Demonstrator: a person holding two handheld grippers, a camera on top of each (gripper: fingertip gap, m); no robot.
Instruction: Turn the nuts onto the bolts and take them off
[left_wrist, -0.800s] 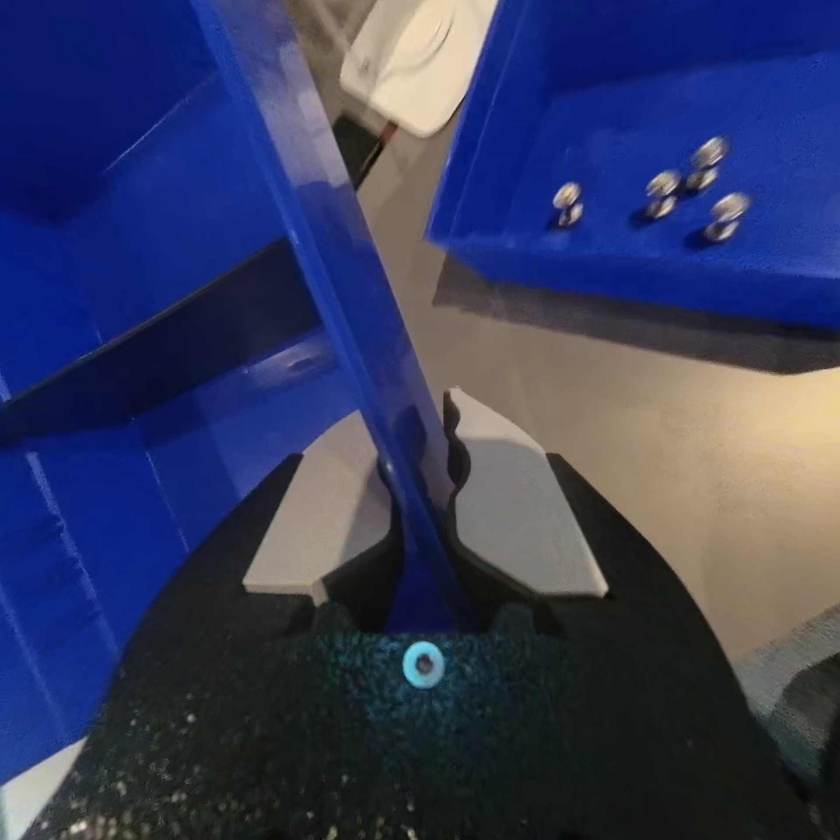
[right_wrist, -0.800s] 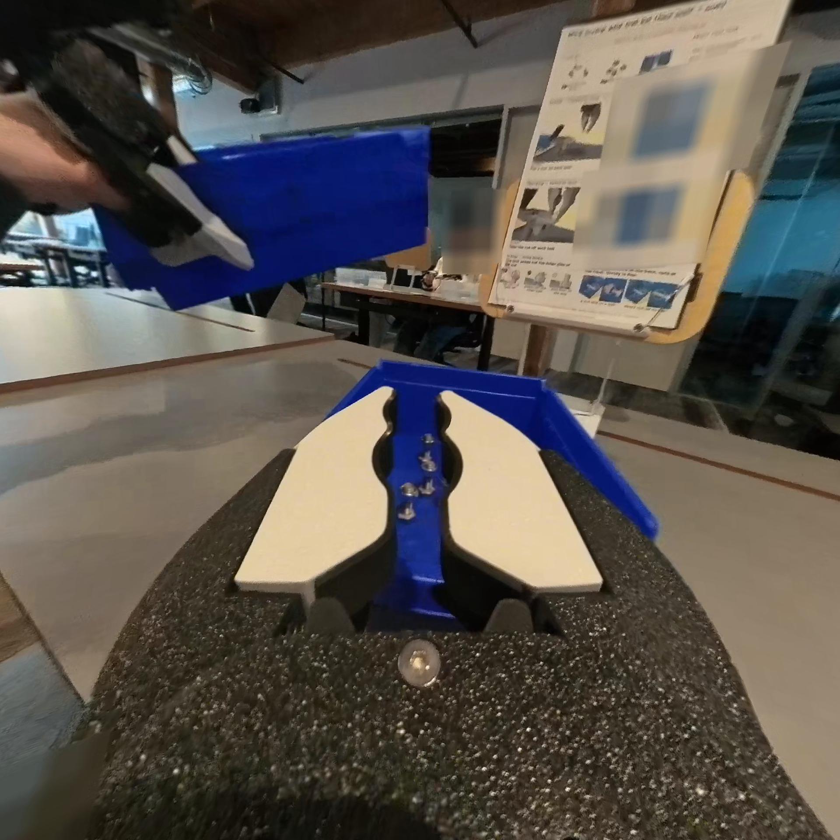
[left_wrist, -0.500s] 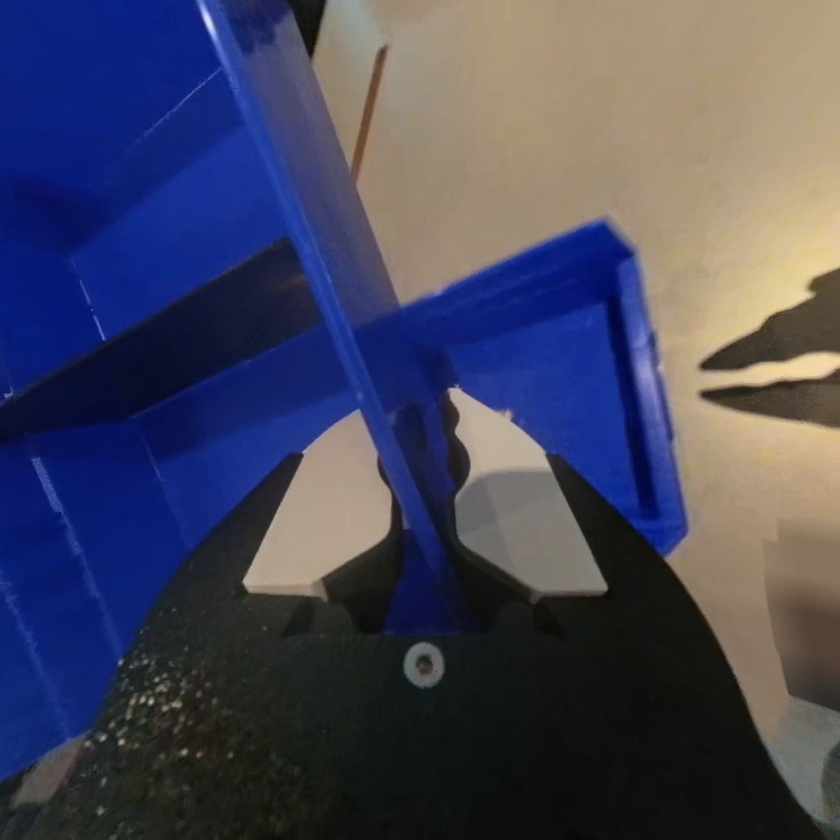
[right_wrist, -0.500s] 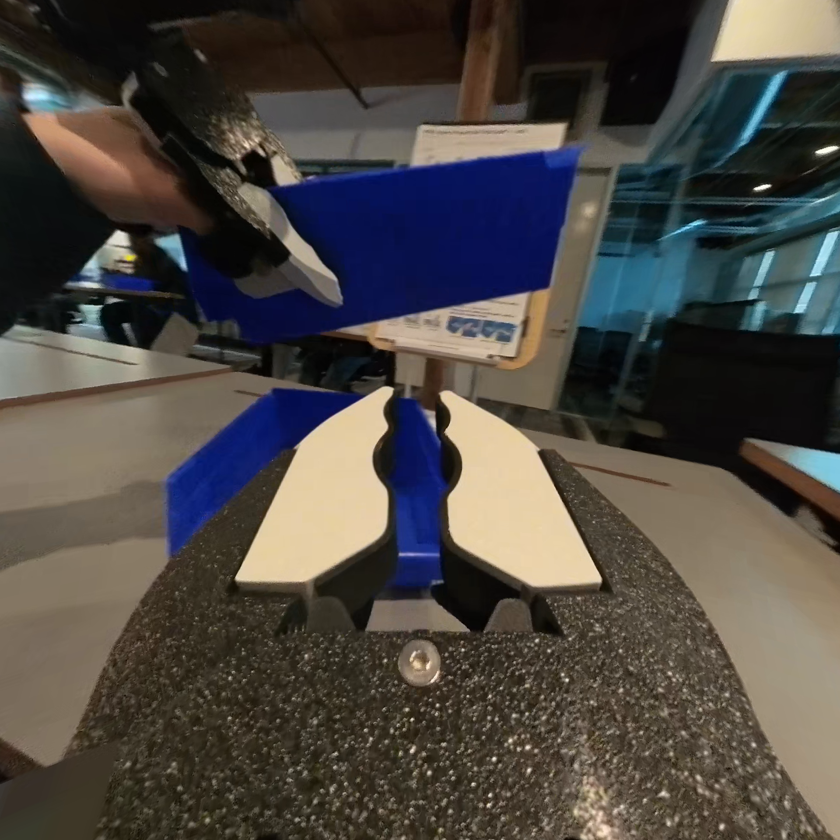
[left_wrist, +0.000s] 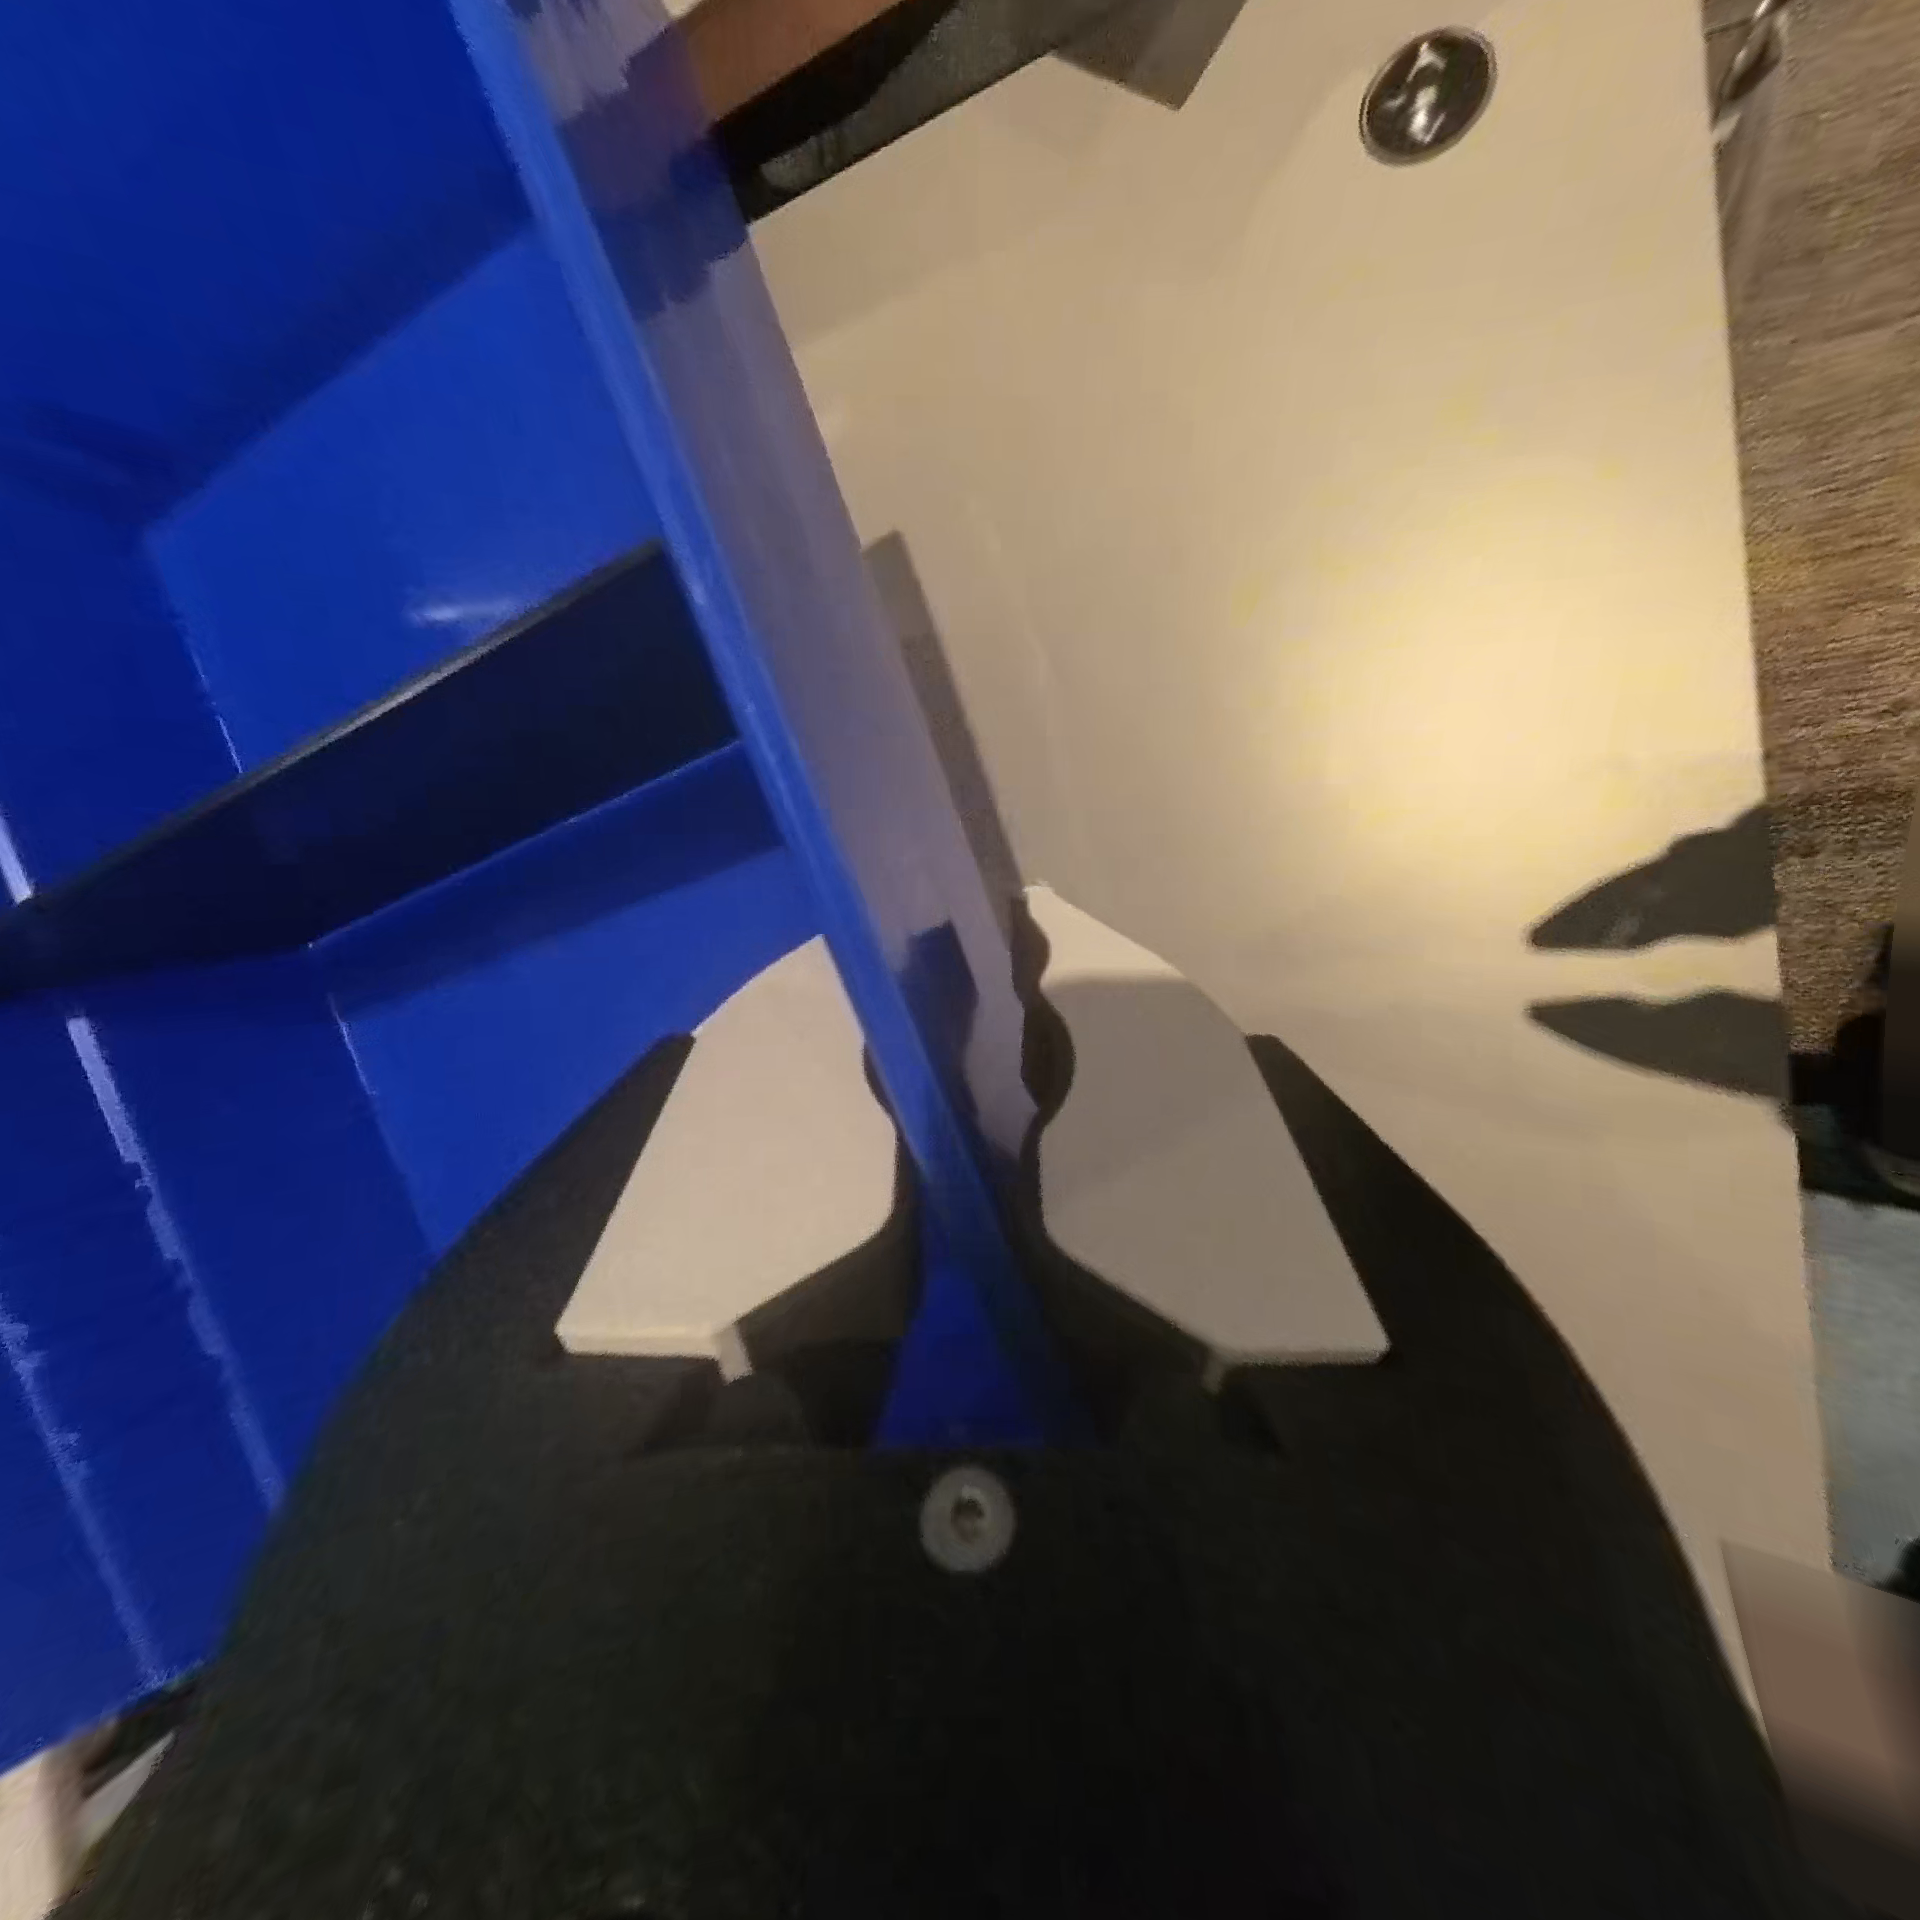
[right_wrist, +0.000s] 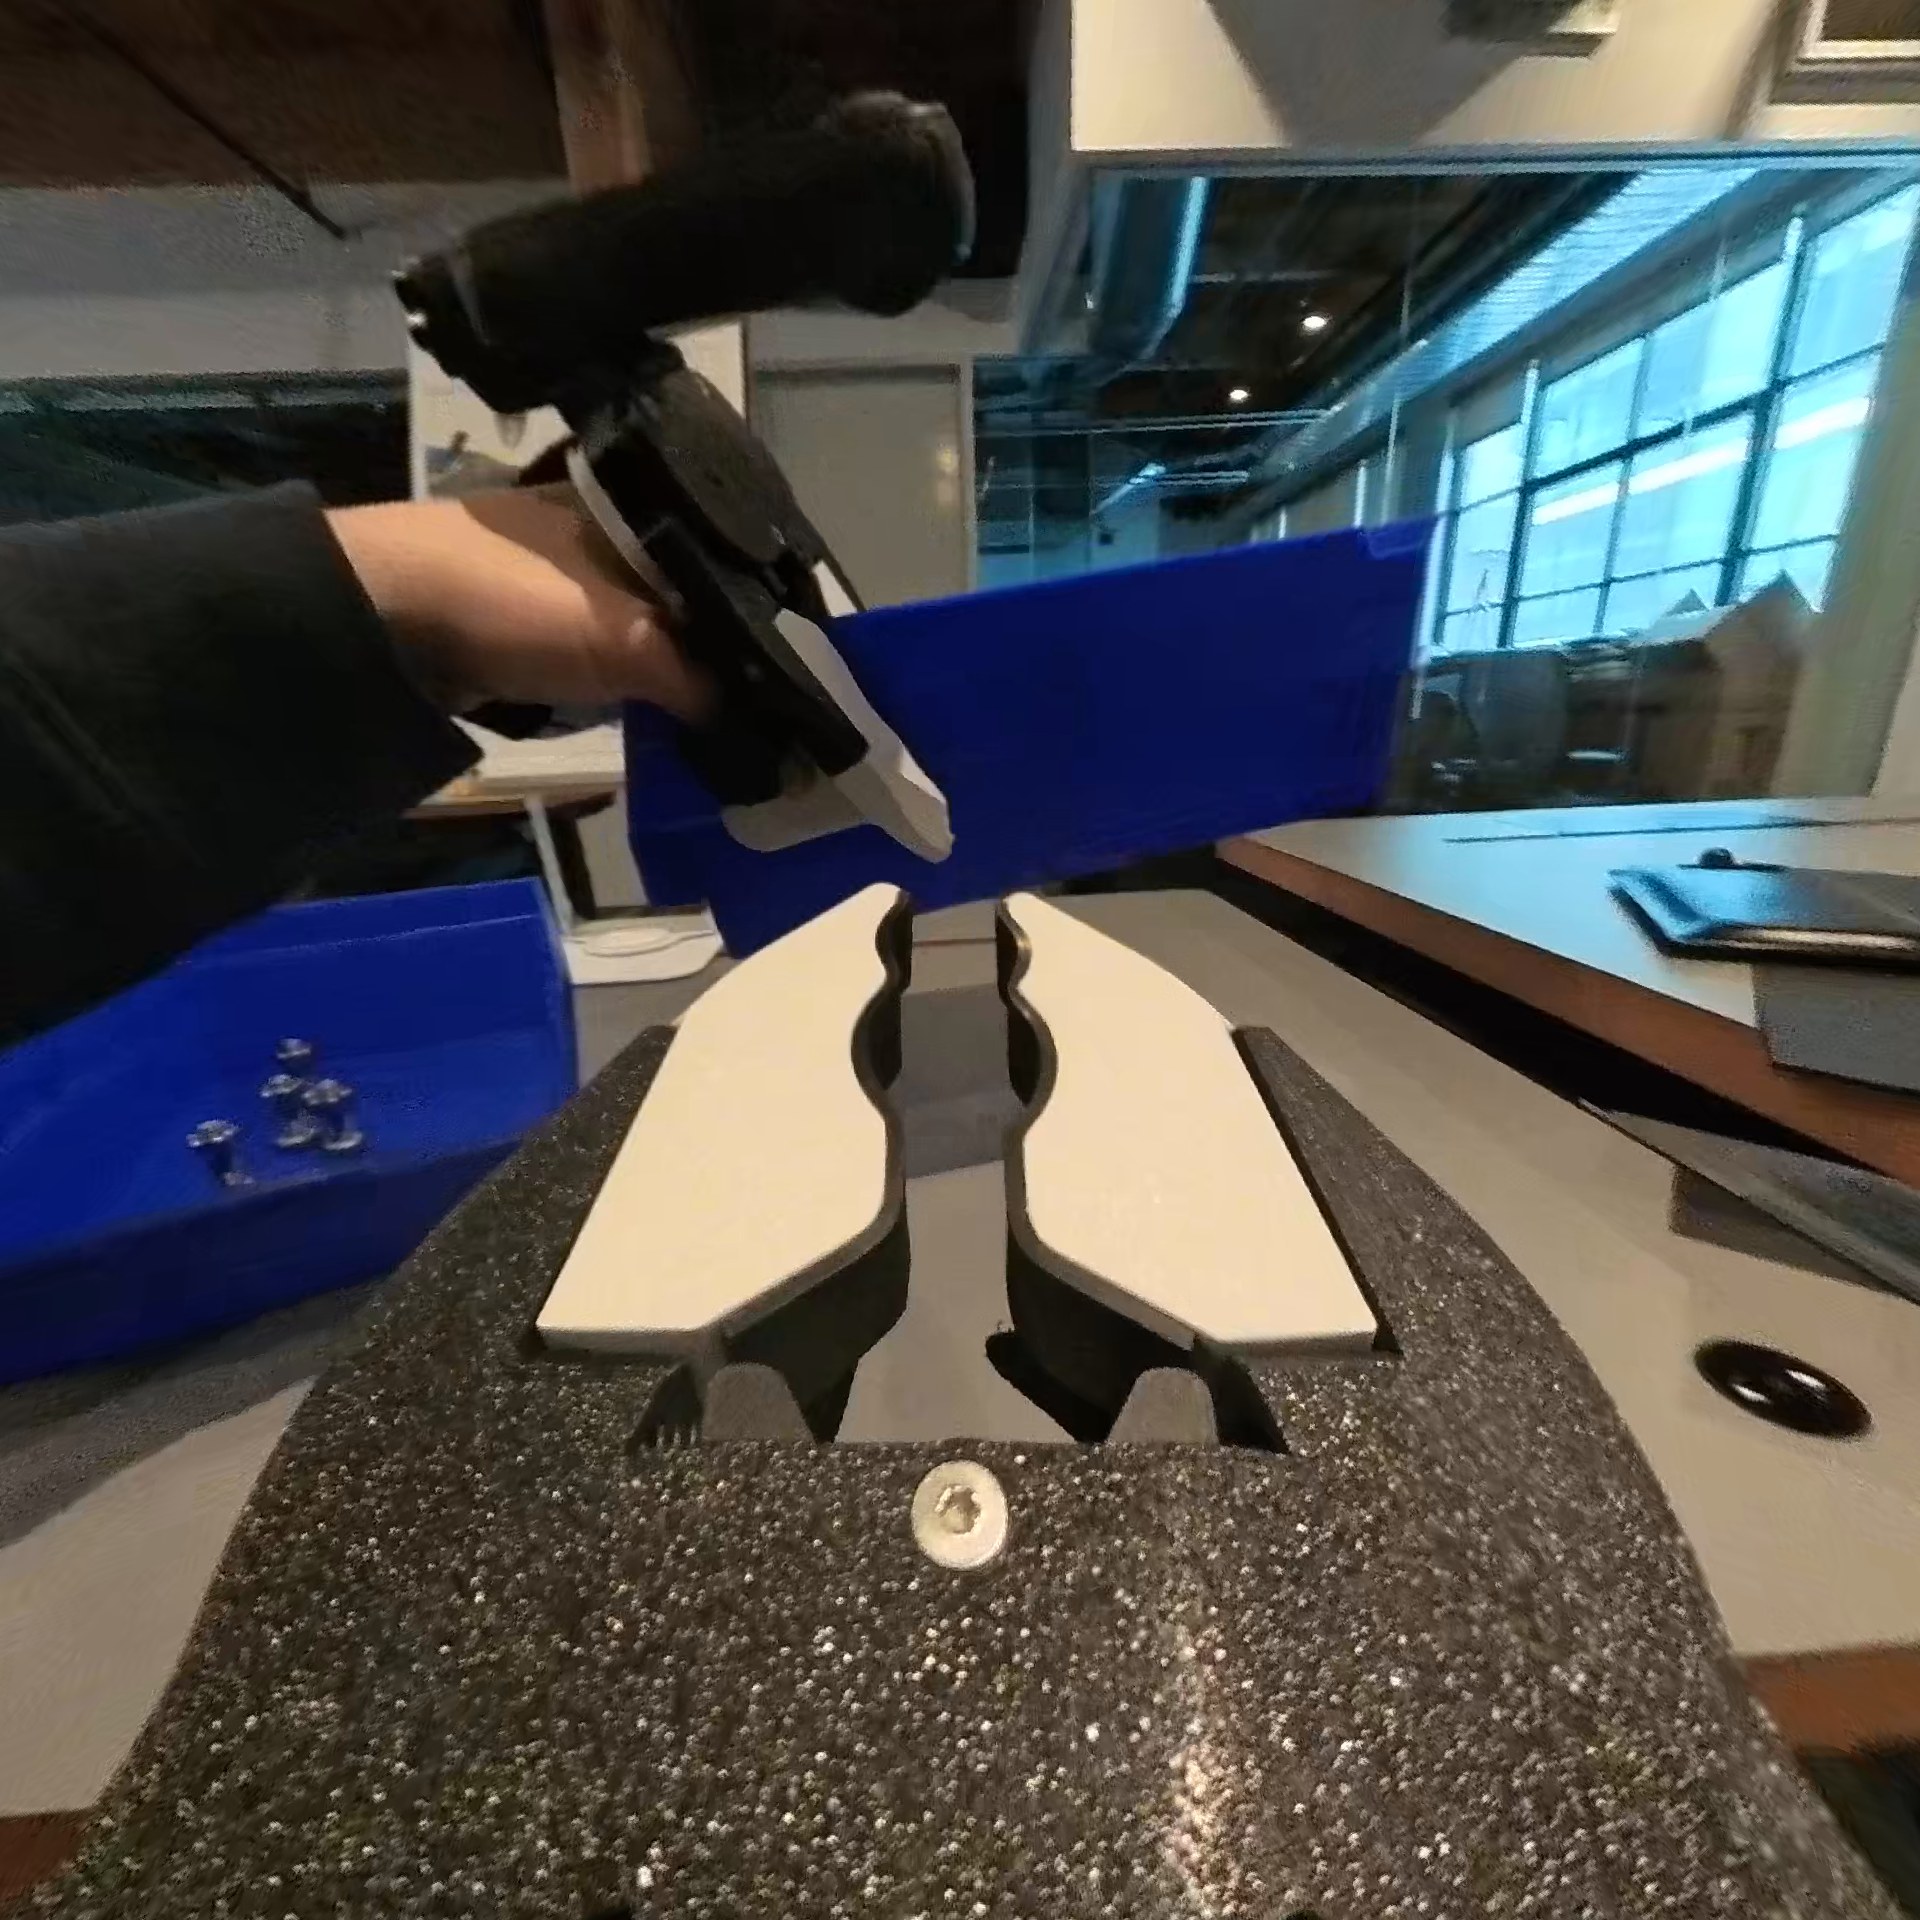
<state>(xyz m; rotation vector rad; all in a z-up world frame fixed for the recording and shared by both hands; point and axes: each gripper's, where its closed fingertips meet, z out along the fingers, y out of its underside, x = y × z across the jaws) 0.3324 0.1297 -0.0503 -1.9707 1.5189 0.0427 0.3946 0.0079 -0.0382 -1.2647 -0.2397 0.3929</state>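
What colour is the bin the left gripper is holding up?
Solid blue, no pattern. The bin shows best in the right wrist view, clamped in the left gripper.

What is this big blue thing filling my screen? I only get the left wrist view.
Observer: A blue bin. The right wrist view shows the left gripper clamped on its wall, holding it tilted and apparently clear of the table.
Operator: Where are the bolts?
Observer: In a second blue bin on the table lies a small cluster of bolts.
Operator: Is the other gripper busy?
Observer: No. The right gripper is open and empty.
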